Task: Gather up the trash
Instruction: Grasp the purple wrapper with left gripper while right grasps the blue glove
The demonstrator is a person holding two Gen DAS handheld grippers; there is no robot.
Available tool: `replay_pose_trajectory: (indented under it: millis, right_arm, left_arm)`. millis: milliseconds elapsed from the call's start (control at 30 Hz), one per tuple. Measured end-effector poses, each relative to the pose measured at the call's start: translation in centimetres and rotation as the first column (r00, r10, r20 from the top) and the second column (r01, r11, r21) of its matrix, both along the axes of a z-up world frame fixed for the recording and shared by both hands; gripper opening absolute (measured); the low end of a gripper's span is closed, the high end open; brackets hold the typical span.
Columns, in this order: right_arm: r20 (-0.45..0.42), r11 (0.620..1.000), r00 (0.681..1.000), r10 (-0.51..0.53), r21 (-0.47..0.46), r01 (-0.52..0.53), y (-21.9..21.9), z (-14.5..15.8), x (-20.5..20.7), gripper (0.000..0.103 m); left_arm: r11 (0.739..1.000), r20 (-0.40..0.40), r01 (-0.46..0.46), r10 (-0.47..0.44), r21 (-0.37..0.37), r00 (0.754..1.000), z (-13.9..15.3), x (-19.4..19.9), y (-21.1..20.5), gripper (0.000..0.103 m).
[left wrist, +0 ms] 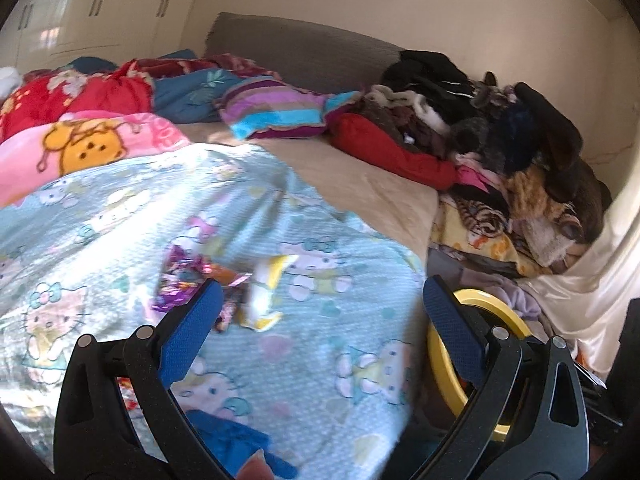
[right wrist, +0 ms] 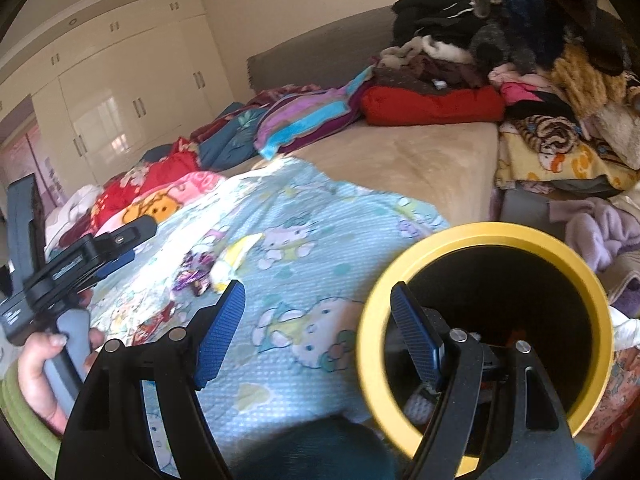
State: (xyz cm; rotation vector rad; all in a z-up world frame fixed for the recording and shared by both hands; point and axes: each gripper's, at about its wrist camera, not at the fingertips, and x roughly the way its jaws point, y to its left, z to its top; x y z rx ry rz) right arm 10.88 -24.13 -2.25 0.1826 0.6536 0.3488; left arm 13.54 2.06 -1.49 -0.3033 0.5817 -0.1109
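Left tool lines up on the wrappers while the bin waits at the bed's edge.

The left tool (left wrist: 320, 300) hangs with its blue pads wide apart and empty, just short of the trash: a crumpled purple foil wrapper (left wrist: 188, 280) and a yellow-and-white wrapper (left wrist: 266, 292) lying touching each other on the pale blue cartoon blanket (left wrist: 120, 208). The right tool (right wrist: 316, 312) is also spread open and holds nothing; the yellow-rimmed bin (right wrist: 484, 236) stands right by its right pad, beside the bed. To do this well, I judge the left tool should come down with one pad each side of a single wrapper, pinch the foil only, not a fold of blanket, and lift clear before swinging over to the bin mouth.
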Motion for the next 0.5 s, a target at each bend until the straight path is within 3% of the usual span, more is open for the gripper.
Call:
replay_pose_trajectory:
  millis: [500]
  right_arm:
    - [-0.072, 0.979, 0.979, 0.19, -0.064, -0.195, 9.0, -2.5, -0.3, 0.073]
  left_arm:
    - [0.99, -0.119, -0.134, 0.128, -0.048, 0.985, -4.2, 0.9, 7.3, 0.092]
